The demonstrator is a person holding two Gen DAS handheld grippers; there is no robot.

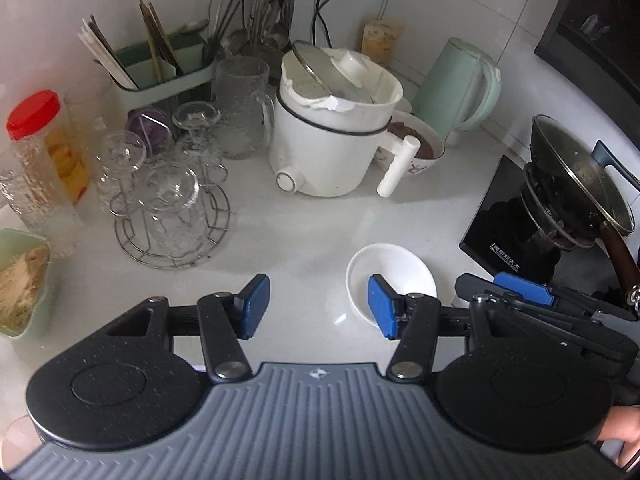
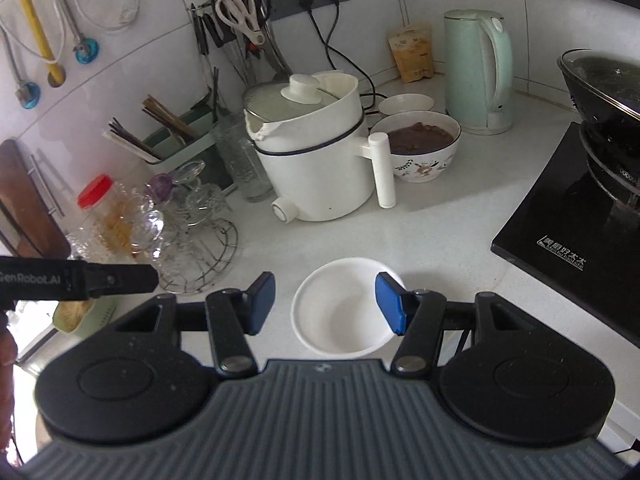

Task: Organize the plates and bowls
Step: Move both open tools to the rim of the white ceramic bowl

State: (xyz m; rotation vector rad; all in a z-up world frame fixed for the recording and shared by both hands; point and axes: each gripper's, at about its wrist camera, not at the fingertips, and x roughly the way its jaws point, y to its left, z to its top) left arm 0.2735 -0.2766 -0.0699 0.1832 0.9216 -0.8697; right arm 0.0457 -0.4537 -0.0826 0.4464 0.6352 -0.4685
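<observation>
An empty white bowl [image 2: 340, 316] stands on the white counter [image 2: 440, 236]; it also shows in the left wrist view [image 1: 394, 272]. My right gripper [image 2: 326, 306] is open, above the bowl's left part, its right pad over the bowl's right rim. My left gripper [image 1: 318, 306] is open and empty, to the left of the bowl, its right pad in front of the bowl. A patterned bowl [image 2: 422, 146] with brown food and a small white bowl [image 2: 406, 104] stand behind the white pot.
A white electric pot [image 2: 320, 152] with a handle stands mid-counter. A mint kettle [image 2: 478, 74] is at the back right. A black stove [image 2: 576, 220] with a lidded wok [image 2: 604, 92] is on the right. A wire rack of glasses [image 1: 172, 200] is left.
</observation>
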